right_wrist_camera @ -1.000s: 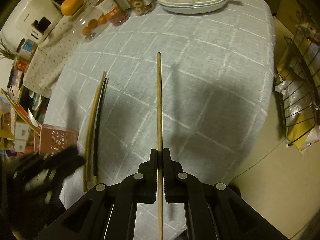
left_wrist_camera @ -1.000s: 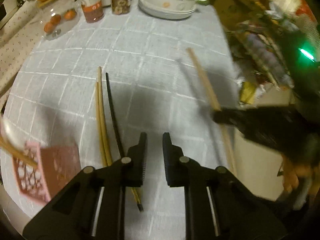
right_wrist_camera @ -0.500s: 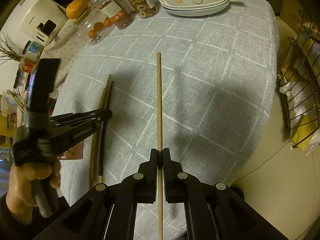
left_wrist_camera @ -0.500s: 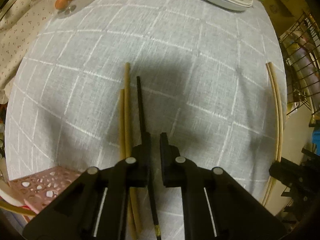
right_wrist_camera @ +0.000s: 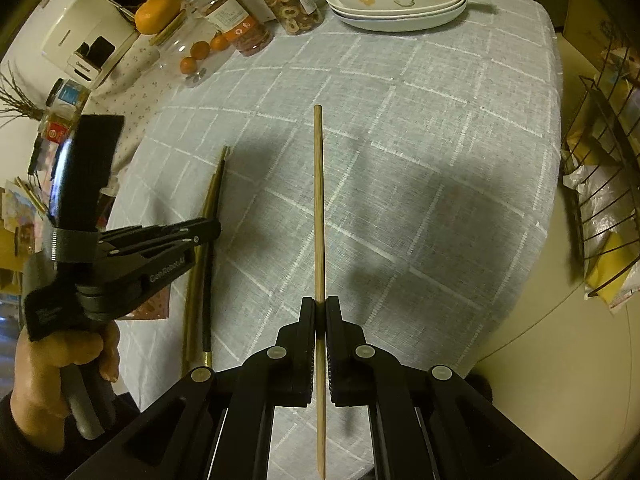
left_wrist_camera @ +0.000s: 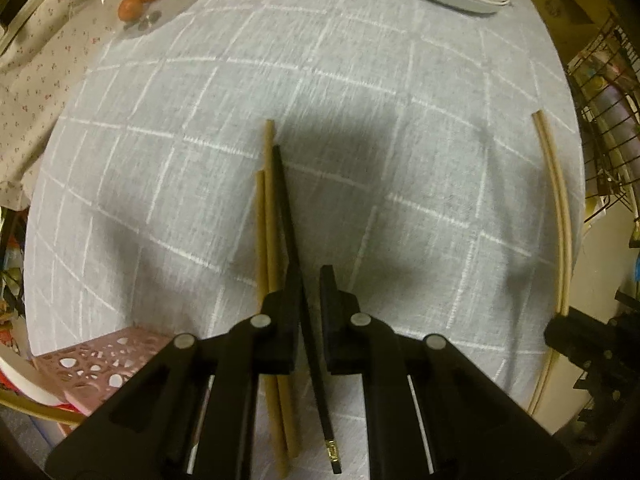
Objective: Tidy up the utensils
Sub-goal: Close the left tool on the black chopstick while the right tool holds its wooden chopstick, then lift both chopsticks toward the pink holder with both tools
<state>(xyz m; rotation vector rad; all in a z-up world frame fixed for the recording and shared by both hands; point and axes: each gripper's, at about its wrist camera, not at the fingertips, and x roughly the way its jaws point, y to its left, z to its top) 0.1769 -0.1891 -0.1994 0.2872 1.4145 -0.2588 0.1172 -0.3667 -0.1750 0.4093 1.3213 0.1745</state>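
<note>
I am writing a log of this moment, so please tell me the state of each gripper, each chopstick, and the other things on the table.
Right gripper: shut on wooden chopstick, held above the table.
Left gripper: open, astride black chopstick.
Black chopstick: lying flat on tablecloth.
Two tan chopsticks: lying flat, beside the black one.
Pink basket: at the table's near left edge.
Stacked dishes: upright, dark squash inside.

tablecloth [left_wrist_camera: 400, 128]: looking like woven grey cloth, matt, rough | chopstick [right_wrist_camera: 318, 216] over the tablecloth: showing pale matt wood | black chopstick [left_wrist_camera: 286, 216] on the tablecloth: looking smooth, gold band near its end | plates [right_wrist_camera: 396, 12] at the tablecloth's far edge: shining glossy, ceramic-looking
</note>
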